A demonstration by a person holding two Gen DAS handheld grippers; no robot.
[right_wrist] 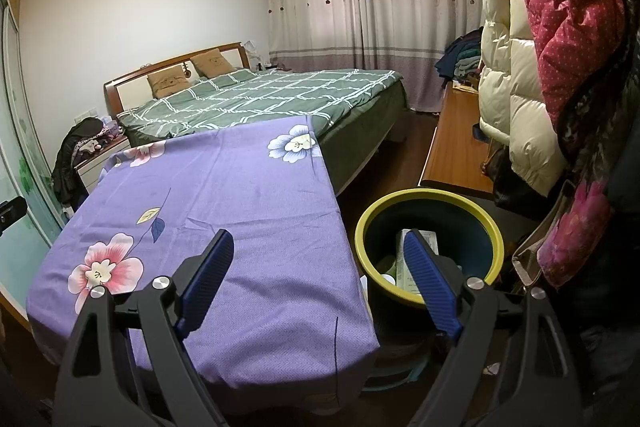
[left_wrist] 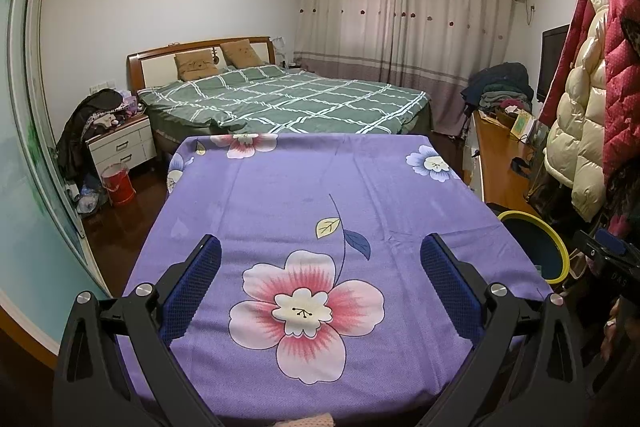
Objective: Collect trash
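in the left wrist view, the left gripper (left_wrist: 320, 259) hangs over the purple flowered cloth (left_wrist: 280, 195) with its blue pads spread wide and nothing between them. the cloth shows no litter, so the collecting looks nearly or fully done, and the sensible step is a slow sweep of the tabletop for any missed scrap before pulling away. the yellow-rimmed bin (left_wrist: 560, 247) sits just off the table's right edge, partly cut off at the frame side, with the bed (left_wrist: 280, 95) beyond the far edge and a strip of dark floor on the left. in the right wrist view, the right gripper (right_wrist: 316, 255) also stands wide open and empty, one pad over the cloth and the other over the bin's mouth (right_wrist: 424, 195). trash is visible inside the bin, a pale carton or paper (right_wrist: 428, 243) leaning against the wall. room on this side is tight: hanging coats (right_wrist: 540, 27) crowd close to the bin and a wooden desk (right_wrist: 456, 147) runs behind it, so any further drop should come straight over the table corner, clearing the cloth's draped edge rather than swinging wide.
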